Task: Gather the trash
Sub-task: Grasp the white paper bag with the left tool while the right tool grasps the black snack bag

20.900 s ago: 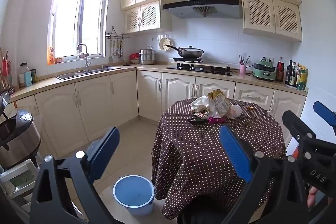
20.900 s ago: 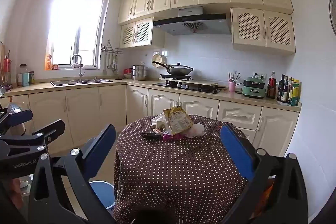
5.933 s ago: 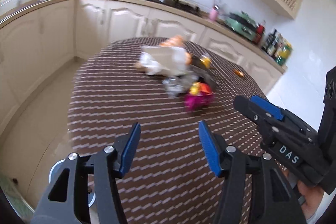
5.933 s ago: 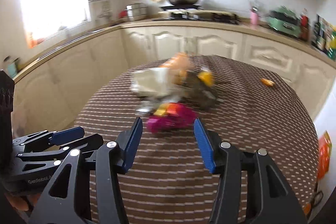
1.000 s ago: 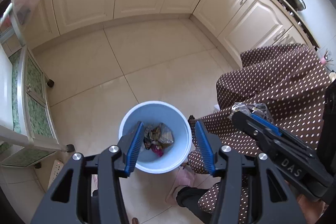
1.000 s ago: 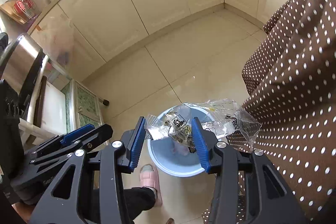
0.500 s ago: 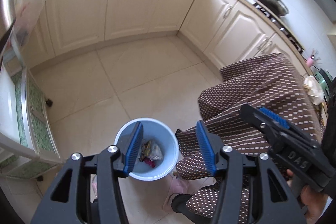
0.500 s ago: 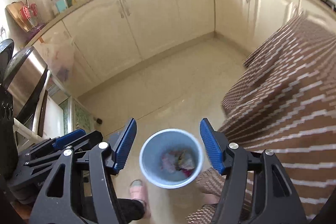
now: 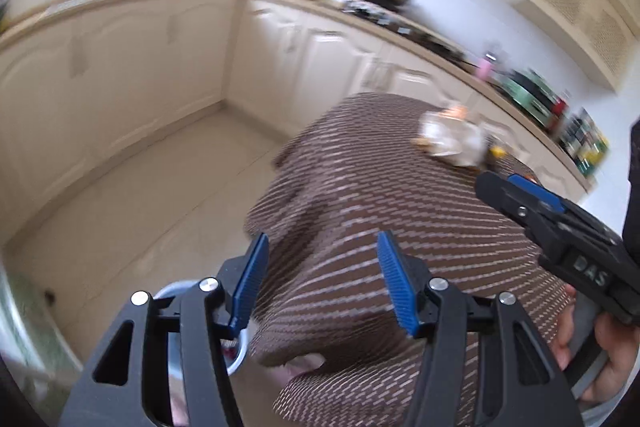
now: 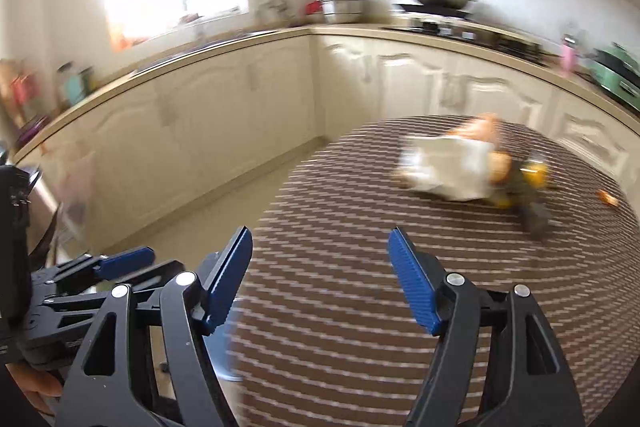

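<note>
A blurred pile of trash [image 9: 452, 143] [image 10: 452, 167], with white paper and orange and yellow bits, lies at the far side of the round table with the brown dotted cloth [image 9: 360, 187] [image 10: 360, 227]. My left gripper [image 9: 321, 251] hangs open over the table's near edge with nothing between its blue pads. My right gripper [image 10: 320, 239] points across the table at the pile, its jaws opening and empty. The blue bin [image 9: 170, 293] [image 10: 222, 351] stands on the floor by the table, mostly hidden behind the fingers. Each gripper also shows in the other's view: right gripper [image 9: 520, 195], left gripper [image 10: 120, 263].
Cream cabinets and a counter with a stove, a pan and pots run along the back walls. A small orange scrap [image 10: 608, 201] lies apart near the table's right edge. A hand [image 9: 612, 347] holds the right gripper. Tiled floor [image 9: 140, 195] opens to the left of the table.
The right gripper let the clear plastic wrapper drop into the bin and spread its jaws. Both grippers then rose and swung from the bin up towards the table and the pile.
</note>
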Demonstrator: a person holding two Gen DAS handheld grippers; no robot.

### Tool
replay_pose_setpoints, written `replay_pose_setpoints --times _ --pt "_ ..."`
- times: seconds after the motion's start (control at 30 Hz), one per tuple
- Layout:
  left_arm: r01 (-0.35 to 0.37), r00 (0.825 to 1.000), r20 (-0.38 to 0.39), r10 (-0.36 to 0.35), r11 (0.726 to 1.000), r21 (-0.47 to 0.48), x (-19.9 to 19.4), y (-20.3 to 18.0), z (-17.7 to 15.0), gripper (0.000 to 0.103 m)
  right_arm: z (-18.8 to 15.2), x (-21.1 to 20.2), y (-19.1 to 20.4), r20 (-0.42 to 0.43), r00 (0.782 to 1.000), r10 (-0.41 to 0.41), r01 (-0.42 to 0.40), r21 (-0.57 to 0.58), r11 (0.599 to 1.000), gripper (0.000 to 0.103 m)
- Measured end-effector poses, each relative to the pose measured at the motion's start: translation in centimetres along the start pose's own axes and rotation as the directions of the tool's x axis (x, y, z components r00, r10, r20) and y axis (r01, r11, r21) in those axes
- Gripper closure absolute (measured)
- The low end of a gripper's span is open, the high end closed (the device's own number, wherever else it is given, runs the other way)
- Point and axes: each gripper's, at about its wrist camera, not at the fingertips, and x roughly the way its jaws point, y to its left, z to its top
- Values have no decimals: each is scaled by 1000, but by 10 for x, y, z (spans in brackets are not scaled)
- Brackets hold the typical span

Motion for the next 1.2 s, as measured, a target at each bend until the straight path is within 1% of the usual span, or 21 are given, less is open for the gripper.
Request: replay_pose_setpoints --times 0.03,0.1,0.13,0.17,0.27,0.33,0.4,0.47,0.63,0.7,0.77,0.8,0.83,0.87,0.9,0.97,1.03,1.1,1.2 --pt "11 1000 -4 -11 999 48 8 -21 7 47 0 -4 -21 4 999 -32 32 22 999 35" --pt "35 999 1 -35 996 87 17 -43 15 47 1 -8 -48 2 997 -82 82 43 996 35" --pt "63 998 5 -64 992 107 24 -58 20 47 2 -10 -62 2 995 -101 101 58 993 35" --pt "81 997 2 -82 990 118 31 -68 25 47 2 -11 -82 -2 992 -130 129 78 989 35" --pt "121 993 -5 -122 981 150 56 -96 41 47 1 -10 -118 -15 984 -176 176 113 978 35" --pt "111 994 -20 -109 978 176 75 -116 48 47 1 -5 -140 -30 979 -200 202 132 970 35" --pt "104 995 -20 -102 973 206 92 -130 55 47 0 -3 -153 -41 976 -214 217 143 966 35" --pt "98 995 -39 -91 970 224 116 -143 62 47 -2 2 -167 -53 974 -220 226 152 962 35" --pt "71 995 -85 -53 972 225 157 -151 73 48 0 16 -184 -84 970 -228 239 155 959 34" --pt "69 994 -94 -49 974 217 166 -151 77 49 2 20 -189 -98 970 -224 236 149 960 32" --pt "63 995 -95 -42 973 220 174 -154 81 59 3 26 -192 -112 971 -213 227 140 964 31" --pt "59 995 -94 -39 974 221 176 -154 83 60 3 29 -194 -119 973 -197 214 144 966 31" --pt "64 994 -96 -44 973 221 179 -155 84 64 3 34 -196 -130 973 -192 211 146 967 31" --pt "67 994 -100 -45 972 224 180 -156 84 71 4 36 -197 -135 971 -199 218 141 966 31" --pt "68 993 -107 -45 971 229 184 -157 84 75 4 39 -197 -141 969 -205 224 136 965 31" --pt "72 993 -108 -48 971 230 186 -159 84 87 6 43 -195 -148 967 -205 225 129 966 31" --pt "68 994 -95 -48 972 227 181 -157 84 94 8 48 -190 -152 965 -214 230 99 968 31" --pt "90 995 -67 -78 974 206 167 -152 84 99 9 51 -185 -157 963 -217 231 75 970 31" --pt "86 996 -29 -81 975 207 153 -151 83 100 12 58 -175 -156 963 -221 229 29 973 32"
